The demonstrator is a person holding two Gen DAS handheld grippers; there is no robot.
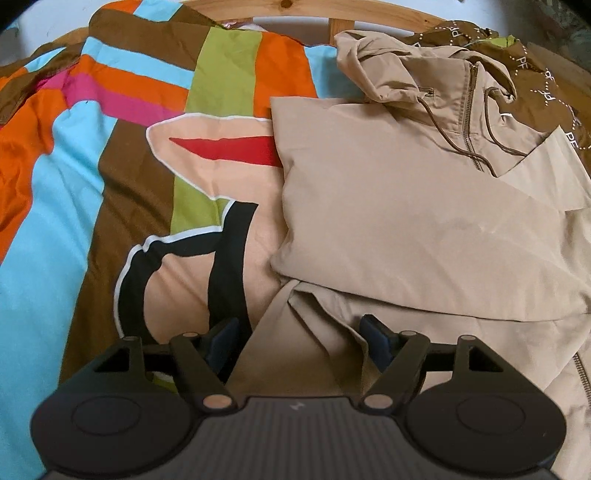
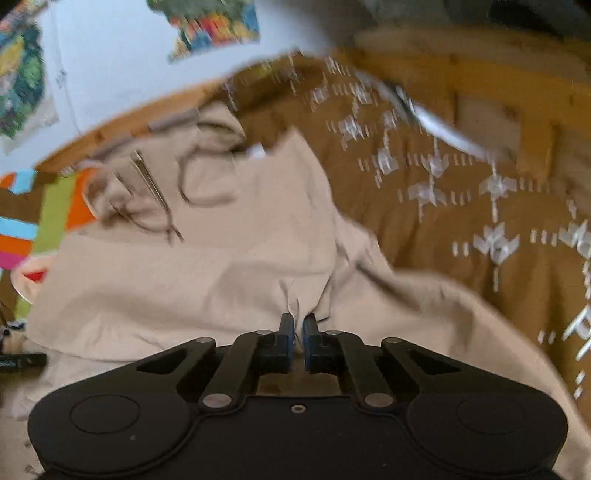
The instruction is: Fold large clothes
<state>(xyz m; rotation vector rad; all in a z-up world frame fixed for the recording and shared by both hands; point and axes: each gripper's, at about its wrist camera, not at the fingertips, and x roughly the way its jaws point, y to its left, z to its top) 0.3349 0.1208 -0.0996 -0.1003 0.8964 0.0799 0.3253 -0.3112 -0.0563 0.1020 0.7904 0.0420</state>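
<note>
- The left gripper (image 1: 299, 332) is held wide open, its jaws spread to either side of a fold of the beige hooded jacket (image 1: 406, 221); the cloth lies between the blue pads (image 1: 373, 332) but no pressing on it can be made out.
- The right gripper (image 2: 298, 326) is closed almost fully, and a small bunched pinch of the jacket's cloth (image 2: 299, 295) is caught between its blue pads (image 2: 310, 332).
- The jacket is spread just ahead of both grippers, partly folded: a flat panel is laid over the body, with a lower layer beneath it nearest the left gripper.
- The hood (image 1: 391, 70), the zip (image 1: 469, 122) and dark drawstrings (image 1: 439, 129) are seen at the far end, away from the grippers.
- The jacket is laid on a striped multicoloured bedcover (image 1: 92, 166), which extends to the left of the left gripper.
- A brown cloth with white print (image 2: 461, 184) is bunched to the right of the right gripper, beside the jacket.
- A wooden bed frame (image 1: 332, 7) is visible beyond the hood; the right wrist view is blurred.
</note>
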